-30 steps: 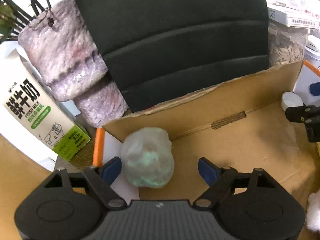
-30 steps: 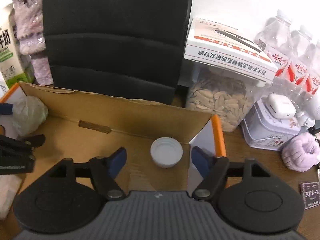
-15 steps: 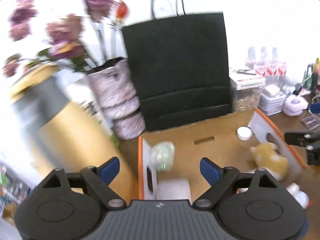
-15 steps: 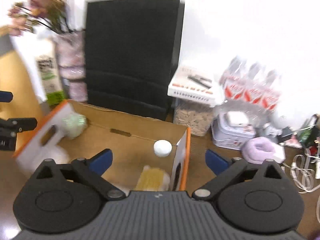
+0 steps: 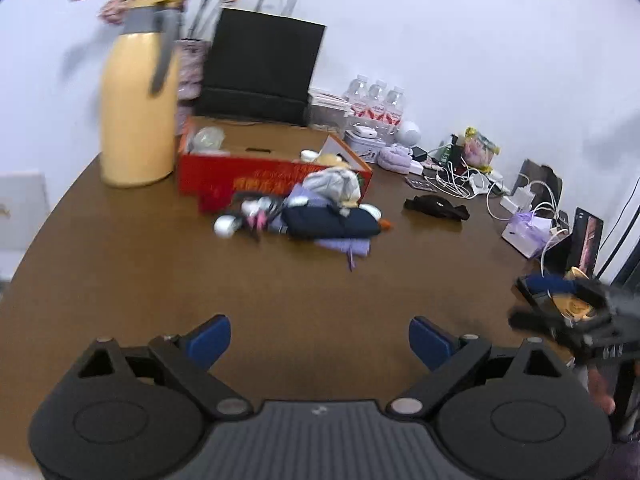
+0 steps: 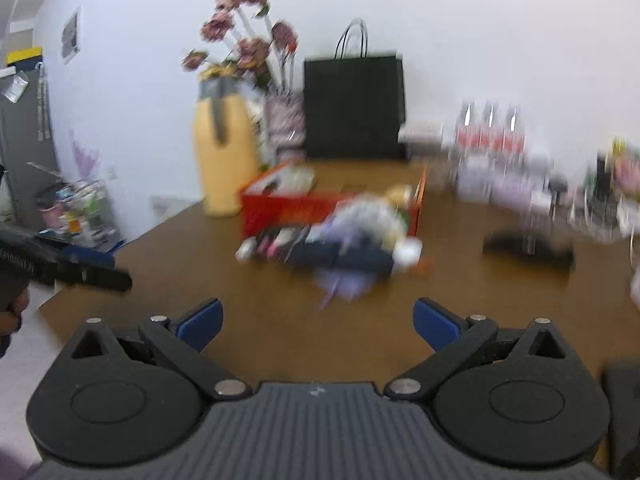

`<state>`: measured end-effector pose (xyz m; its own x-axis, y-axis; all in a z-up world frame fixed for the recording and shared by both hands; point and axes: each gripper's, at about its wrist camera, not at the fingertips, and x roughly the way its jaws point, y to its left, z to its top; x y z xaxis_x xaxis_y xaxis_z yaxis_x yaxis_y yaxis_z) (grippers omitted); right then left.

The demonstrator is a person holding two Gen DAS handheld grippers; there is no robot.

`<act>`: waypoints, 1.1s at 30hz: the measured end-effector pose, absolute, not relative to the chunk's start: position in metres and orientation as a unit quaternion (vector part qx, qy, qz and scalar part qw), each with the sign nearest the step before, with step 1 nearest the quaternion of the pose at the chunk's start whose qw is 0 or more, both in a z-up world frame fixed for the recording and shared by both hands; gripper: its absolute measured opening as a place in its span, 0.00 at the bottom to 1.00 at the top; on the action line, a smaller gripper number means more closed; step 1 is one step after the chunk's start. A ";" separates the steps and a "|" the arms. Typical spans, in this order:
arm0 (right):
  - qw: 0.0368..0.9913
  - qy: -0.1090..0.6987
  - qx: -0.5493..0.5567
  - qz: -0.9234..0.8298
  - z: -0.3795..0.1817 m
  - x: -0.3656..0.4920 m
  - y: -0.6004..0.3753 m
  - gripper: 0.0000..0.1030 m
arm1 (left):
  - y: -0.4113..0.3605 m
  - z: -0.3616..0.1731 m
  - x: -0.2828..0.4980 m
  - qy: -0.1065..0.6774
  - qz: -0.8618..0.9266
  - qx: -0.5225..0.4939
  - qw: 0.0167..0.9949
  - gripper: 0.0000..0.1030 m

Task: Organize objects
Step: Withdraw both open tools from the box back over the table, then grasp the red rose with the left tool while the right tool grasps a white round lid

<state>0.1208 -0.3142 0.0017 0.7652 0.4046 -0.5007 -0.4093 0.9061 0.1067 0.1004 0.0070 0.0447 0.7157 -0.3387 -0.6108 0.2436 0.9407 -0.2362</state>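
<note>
While jaws widen, left gripper (image 5: 320, 338) (empty) above table (image 5: 160, 272).

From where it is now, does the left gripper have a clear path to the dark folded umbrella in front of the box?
Probably yes. The left gripper is empty, its jaws opening, and only bare table lies between it and the umbrella.

Flask (image 5: 136, 92) left of box (image 5: 276, 178) (bag (image 5: 260, 68) behind).
</note>
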 end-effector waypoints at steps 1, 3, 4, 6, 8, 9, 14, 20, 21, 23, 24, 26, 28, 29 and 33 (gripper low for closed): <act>0.936 0.278 -0.006 0.217 -0.002 0.106 -0.320 1.00 | 0.010 0.043 0.088 0.339 -0.144 -0.061 0.928 0.93; 0.937 0.288 -0.010 0.197 -0.005 0.081 -0.332 1.00 | 0.017 0.044 0.076 0.328 -0.108 -0.042 0.937 0.96; 0.938 0.292 -0.009 0.188 -0.004 0.073 -0.339 1.00 | 0.019 0.044 0.076 0.327 -0.092 -0.040 0.940 0.97; 0.941 0.289 -0.003 0.176 -0.002 0.066 -0.346 1.00 | 0.020 0.044 0.084 0.328 -0.074 -0.043 0.941 0.97; 0.945 0.284 0.001 0.164 0.000 0.070 -0.346 1.00 | 0.018 0.041 0.092 0.327 -0.067 -0.046 0.942 0.97; 0.947 0.280 0.002 0.158 0.000 0.074 -0.345 1.00 | 0.020 0.040 0.096 0.325 -0.068 -0.046 0.942 0.97; 0.961 0.259 -0.031 0.091 -0.016 0.104 -0.331 1.00 | 0.015 0.027 0.113 0.324 -0.083 -0.027 0.942 0.97; 0.961 0.253 -0.081 0.083 -0.035 0.164 -0.314 1.00 | 0.024 0.012 0.175 0.324 -0.054 -0.004 0.944 0.91; 0.961 0.249 -0.086 0.084 -0.038 0.177 -0.312 1.00 | 0.025 0.010 0.188 0.318 -0.053 0.000 0.947 0.91; 0.962 0.240 -0.103 0.076 -0.042 0.208 -0.306 0.95 | 0.029 0.005 0.222 0.307 -0.039 0.005 0.951 0.88; 0.962 0.240 -0.110 0.072 -0.045 0.226 -0.302 0.86 | 0.030 0.003 0.240 0.303 -0.028 0.001 0.953 0.83; 0.960 0.247 -0.109 0.073 -0.047 0.263 -0.298 0.75 | 0.036 0.000 0.278 0.306 -0.023 -0.020 0.951 0.78; 0.958 0.255 -0.099 0.084 -0.049 0.299 -0.296 0.72 | 0.039 -0.004 0.315 0.316 -0.042 -0.044 0.947 0.72; 0.956 0.262 -0.098 0.087 -0.051 0.318 -0.295 0.68 | 0.038 -0.007 0.332 0.319 -0.054 -0.045 0.945 0.72; 0.942 0.314 -0.064 0.100 -0.072 0.389 -0.297 0.52 | 0.026 -0.025 0.388 0.328 -0.062 0.002 0.943 0.54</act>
<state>0.3892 -0.2966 -0.0717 0.7832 0.1493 -0.6036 -0.2293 0.9717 -0.0572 0.3877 0.0260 -0.0249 0.7769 -0.1160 -0.6189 0.1182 0.9923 -0.0376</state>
